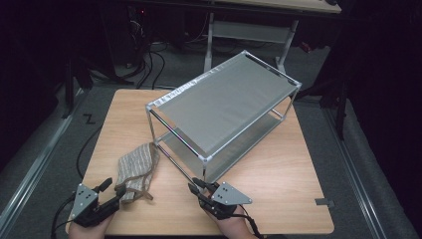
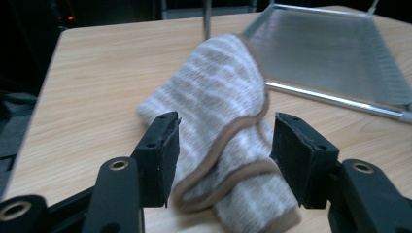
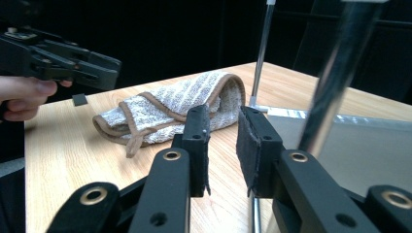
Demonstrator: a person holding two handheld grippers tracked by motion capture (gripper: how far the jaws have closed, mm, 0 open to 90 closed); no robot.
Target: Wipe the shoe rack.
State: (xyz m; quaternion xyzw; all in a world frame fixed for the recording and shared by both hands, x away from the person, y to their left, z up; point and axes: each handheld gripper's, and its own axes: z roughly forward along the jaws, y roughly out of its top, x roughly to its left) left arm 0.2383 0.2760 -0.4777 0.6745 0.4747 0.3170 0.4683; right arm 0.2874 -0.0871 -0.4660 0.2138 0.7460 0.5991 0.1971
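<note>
1. The left gripper (image 1: 113, 193) sits at the near left corner of the table, its jaws standing apart with the near end of the folded cloth (image 1: 137, 172) between them. In the left gripper view (image 2: 223, 160) the pads (image 2: 165, 155) flank the cloth's brown-edged fold, but neither plainly presses on it, so the jaws read as open around it.
2. The right gripper (image 1: 198, 188) lies near the table's front edge, to the right of the cloth and apart from it. In its own view (image 3: 223, 145) the jaws stand close together with a narrow gap and nothing between them; whether they are fully closed is hard to say from this angle.
3. The cloth, striped grey and white with a brown border, lies flat on the table (image 1: 278, 199), just beside the near left corner of the metal rack.
4. The rack (image 1: 224, 99), a two-tier frame with grey mesh shelves, stands behind and to the right of the cloth. Its near corner post (image 3: 335, 73) rises just beside the right gripper's tips.
</note>
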